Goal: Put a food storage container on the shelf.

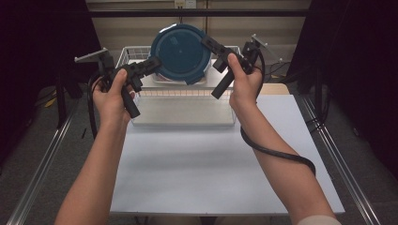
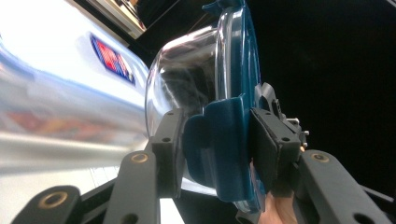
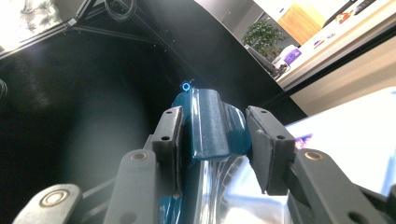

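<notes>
A round clear container [image 1: 180,51] with a dark blue lid hangs tilted on edge above the wire basket, lid facing me, held between both grippers. My left gripper [image 1: 152,63] is shut on the blue lid latch at its left edge; in the left gripper view the pads [image 2: 170,144] press that latch [image 2: 219,149] from both sides, with the clear bowl [image 2: 187,79] behind it. My right gripper [image 1: 210,43] is shut on the latch at the upper right edge. The right gripper view has that blue latch [image 3: 210,123] clamped between the two black jaws.
A white wire basket [image 1: 126,51] stands at the far end of the white table [image 1: 206,164], with a flat metal tray [image 1: 183,112] at its front. Metal rails run along both sides of the table. Dark curtains hang left and right.
</notes>
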Demonstrator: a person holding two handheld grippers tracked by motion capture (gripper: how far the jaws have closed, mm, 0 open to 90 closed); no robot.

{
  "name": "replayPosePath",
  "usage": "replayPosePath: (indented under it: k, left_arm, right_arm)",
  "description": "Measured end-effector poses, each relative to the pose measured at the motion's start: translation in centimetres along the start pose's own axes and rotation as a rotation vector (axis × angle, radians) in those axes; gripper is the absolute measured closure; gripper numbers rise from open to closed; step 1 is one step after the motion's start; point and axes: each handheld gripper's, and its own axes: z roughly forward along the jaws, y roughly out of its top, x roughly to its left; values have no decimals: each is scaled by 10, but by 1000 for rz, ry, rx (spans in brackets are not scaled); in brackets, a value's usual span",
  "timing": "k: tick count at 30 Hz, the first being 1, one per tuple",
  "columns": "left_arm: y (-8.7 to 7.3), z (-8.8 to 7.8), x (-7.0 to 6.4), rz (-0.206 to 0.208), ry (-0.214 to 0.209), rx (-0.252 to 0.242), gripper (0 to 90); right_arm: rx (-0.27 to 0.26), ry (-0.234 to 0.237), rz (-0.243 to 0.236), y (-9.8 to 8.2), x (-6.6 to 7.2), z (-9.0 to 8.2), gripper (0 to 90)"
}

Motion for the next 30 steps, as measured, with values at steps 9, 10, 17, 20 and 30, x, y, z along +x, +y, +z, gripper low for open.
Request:
replayPosePath:
  k: [9, 10, 17, 20, 30]
  left_arm:
    - [36, 18, 11, -46, 68, -9, 572]
    - [36, 18, 11, -46, 68, -9, 572]
    - [55, 32, 22, -108, 119, -13, 572]
    - [57, 36, 26, -127, 121, -11, 571]
    - [59, 49, 39, -150, 134, -89, 556]
  right_arm:
    - [-4, -28, 79, 12, -20, 34, 584]
    - [-4, -28, 79, 12, -20, 34, 584]
    - [0, -82, 157, 20, -37, 55, 583]
    - [3, -100, 182, 20, -41, 58, 583]
    - [9, -156, 245, 25, -57, 67, 553]
